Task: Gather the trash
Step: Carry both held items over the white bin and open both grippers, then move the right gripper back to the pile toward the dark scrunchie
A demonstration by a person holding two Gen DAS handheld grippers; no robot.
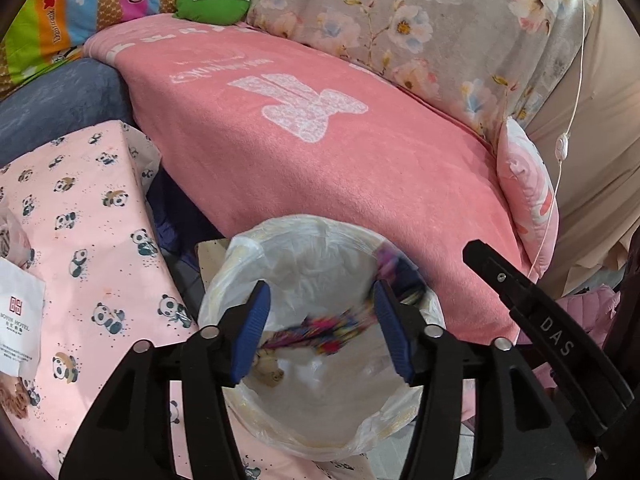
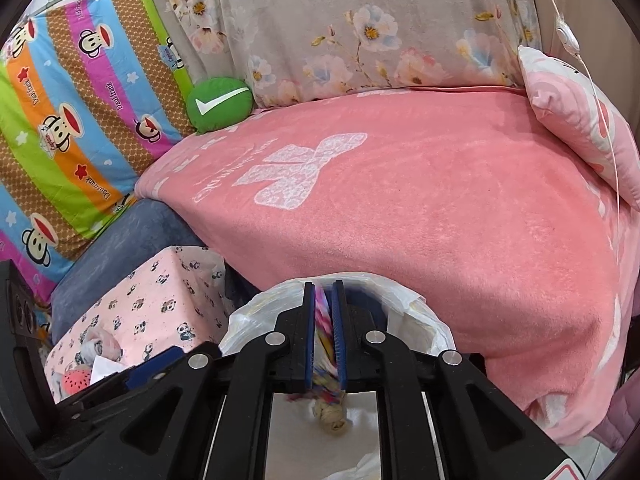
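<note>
Your left gripper (image 1: 320, 320): fingers wide apart, holding nothing, over the bin (image 1: 320, 424). Your right gripper (image 2: 325, 312): fingers nearly closed w/ the colourful wrapper (image 2: 322, 332) between them, hanging above the bin's bag, beside the bed (image 2: 440, 208).

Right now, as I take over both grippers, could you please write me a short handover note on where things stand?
Left gripper: open over the lined trash bin, nothing pressed between its pads.
Right gripper: jaws nearly closed, a colourful wrapper between the pads; too blurred to tell whether it is gripped or slipping out.
In the bin: a colourful wrapper, blurred, and a small beige scrap.
Left to do: let the right gripper's wrapper drop in, then look for more trash.
</note>
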